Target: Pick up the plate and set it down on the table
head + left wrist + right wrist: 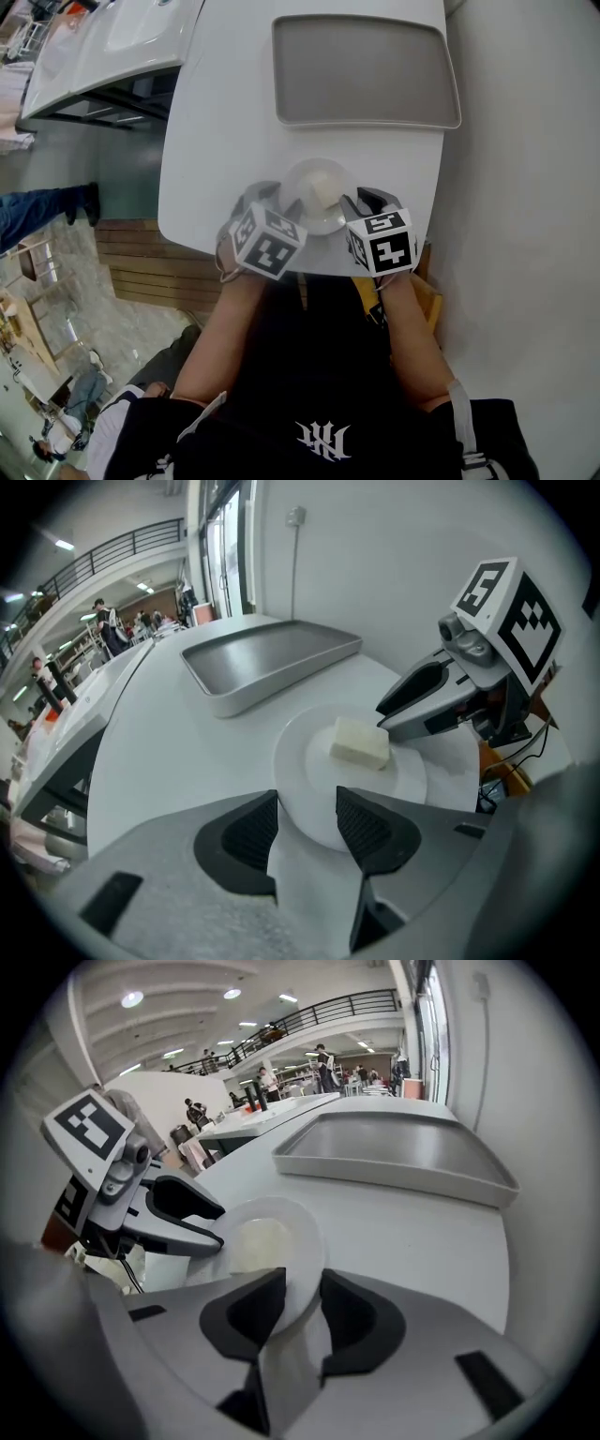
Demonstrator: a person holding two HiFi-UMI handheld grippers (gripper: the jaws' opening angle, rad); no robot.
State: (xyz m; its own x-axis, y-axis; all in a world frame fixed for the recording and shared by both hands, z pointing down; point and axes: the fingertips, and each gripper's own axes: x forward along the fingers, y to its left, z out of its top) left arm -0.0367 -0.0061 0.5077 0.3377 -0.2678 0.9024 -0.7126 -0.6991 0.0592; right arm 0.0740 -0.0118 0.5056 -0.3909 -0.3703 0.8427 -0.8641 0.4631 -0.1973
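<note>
One round glossy white plate [314, 782], pale rectangular block [361, 742], shallow grey tray [272, 660]

A grey rectangular tray [366, 70] with a raised rim and rounded corners lies flat. Nearer the camera sits a small pale cream block [360, 742], possibly butter or soap, though the view is too soft to say. A plain white wall [525, 187] runs along one side, while on the other a neighbouring white table [103, 47] stands apart across a gap, with wooden slats [150, 272] lower down. Farther off, a railed balcony [319, 1007] runs under round ceiling lights [131, 999], and several people [323, 1063] stand about the hall.
</note>
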